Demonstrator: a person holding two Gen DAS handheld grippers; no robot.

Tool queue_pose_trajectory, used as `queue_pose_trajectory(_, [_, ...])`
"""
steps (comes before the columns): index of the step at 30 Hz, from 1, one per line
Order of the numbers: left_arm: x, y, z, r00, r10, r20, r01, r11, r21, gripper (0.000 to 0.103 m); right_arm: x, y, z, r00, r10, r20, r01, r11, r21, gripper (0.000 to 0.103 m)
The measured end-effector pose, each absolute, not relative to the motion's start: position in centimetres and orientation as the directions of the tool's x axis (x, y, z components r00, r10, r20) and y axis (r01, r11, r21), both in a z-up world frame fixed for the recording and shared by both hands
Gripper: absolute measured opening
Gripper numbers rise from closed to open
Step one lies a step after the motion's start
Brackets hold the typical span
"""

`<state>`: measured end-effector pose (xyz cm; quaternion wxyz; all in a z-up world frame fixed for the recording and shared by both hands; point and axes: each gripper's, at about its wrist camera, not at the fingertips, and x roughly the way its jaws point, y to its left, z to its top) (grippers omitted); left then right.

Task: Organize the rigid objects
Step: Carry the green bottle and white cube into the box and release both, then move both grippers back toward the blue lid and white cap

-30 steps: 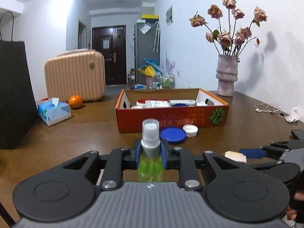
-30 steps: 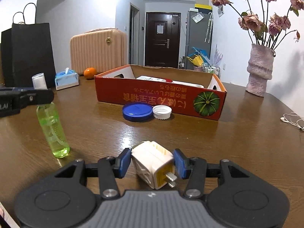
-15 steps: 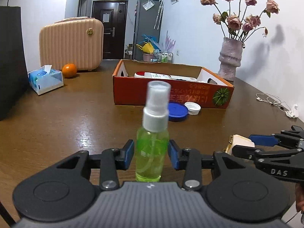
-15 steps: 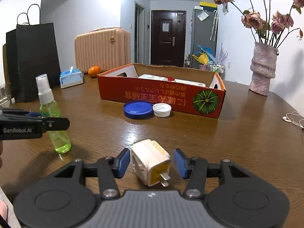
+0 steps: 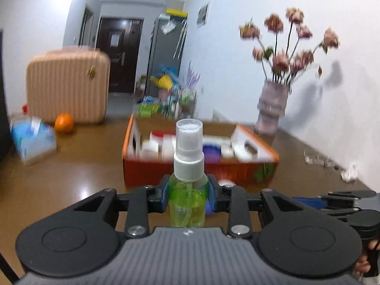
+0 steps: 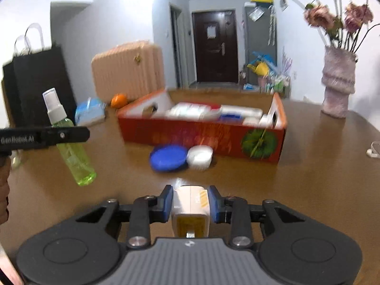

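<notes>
1. The left gripper (image 5: 188, 196) points slightly downward toward the far edge of the table (image 5: 71, 185). Its jaws have just been closing and now clamp the green spray bottle (image 5: 187, 190) at its shoulder, blue pads against both sides.
2. In the right wrist view the same bottle (image 6: 71, 149) hangs tilted, base swung toward the table's middle and, as far as the blur allows, lifted clear of the wood near the left edge.
3. The right gripper (image 6: 191, 204) is pitched a little more steeply down. Its jaws have just been closing too, and they grip the cream-coloured plug adapter (image 6: 191, 210) by its flanks, metal prong toward the camera.
4. Whether the adapter rests on the table or is raised cannot be told; the gripper body hides its underside.
5. In the left wrist view the right gripper's side shows at the picture's right edge, with fingertips of the person's hand (image 5: 363, 264) wrapped on its handle.
6. The orange cardboard box (image 6: 201, 135) sits mid-table ahead of both grippers, holding white containers.
7. A blue lid (image 6: 168, 157) and a white cap (image 6: 200, 156) lie touching each other, just beside the box's near wall.
</notes>
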<state>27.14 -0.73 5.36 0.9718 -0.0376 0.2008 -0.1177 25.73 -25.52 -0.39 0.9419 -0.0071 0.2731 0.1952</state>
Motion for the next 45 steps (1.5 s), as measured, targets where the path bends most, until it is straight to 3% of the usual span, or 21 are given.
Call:
queue_pose_trajectory(4, [33.1,-0.4,7.9,0.903,-0.239,-0.357,0.224,0.971,-0.083,0.031,29.1,-26.8,3.0,0.824,0.355,-0.442,-0.338,0.934,0.12,0.031])
queue_pose_trajectory(8, [40.5,0.2,7.5,0.875,-0.231,-0.425,0.206,0.973,-0.103,0.031,34.8,-27.5,5.4,0.864,0.298,-0.406,-0.288,0.954,0.087,0.031])
queue_pose_trajectory(16, [47.4,-0.8,2.3,0.823,-0.139,-0.551,0.18,0.983,0.021,0.031,47.4,-25.3,2.5,0.813,0.185,-0.553,-0.219,0.976,0.003,0.031])
queue_pose_trajectory(23, [47.8,-0.1,1.1,0.82,-0.13,-0.558,0.177,0.984,0.03,0.032,50.7,-23.4,-0.8,0.782,0.117,-0.612,-0.2,0.977,-0.07,0.031])
queue_pose_trajectory(25, [47.8,0.0,1.3,0.822,-0.133,-0.554,0.183,0.983,0.036,0.034,50.7,-23.2,-1.0,0.782,0.113,-0.613,-0.205,0.975,-0.081,0.031])
queue_pose_trajectory(28, [47.2,-0.2,2.1,0.832,-0.128,-0.54,0.182,0.982,0.048,0.05,50.9,-23.2,-0.8,0.783,0.114,-0.611,-0.201,0.977,-0.076,0.031])
queue_pose_trajectory(31, [45.6,0.2,3.3,0.848,-0.125,-0.516,0.176,0.983,0.05,0.053,49.9,-23.8,0.6,0.798,0.127,-0.588,-0.197,0.979,-0.055,0.042])
queue_pose_trajectory(33, [44.0,0.6,4.4,0.86,-0.117,-0.496,0.162,0.986,0.048,0.059,48.7,-24.4,2.2,0.818,0.14,-0.558,-0.195,0.98,-0.04,0.058])
queue_pose_trajectory(40, [36.2,1.5,7.9,0.897,-0.108,-0.429,0.135,0.99,0.032,0.071,41.9,-26.7,6.9,0.871,0.147,-0.469,-0.18,0.983,-0.027,0.061])
queue_pose_trajectory(45, [29.7,0.9,8.6,0.91,-0.115,-0.398,0.146,0.988,0.048,0.079,34.9,-27.8,8.2,0.89,0.184,-0.417,-0.199,0.98,0.008,0.072])
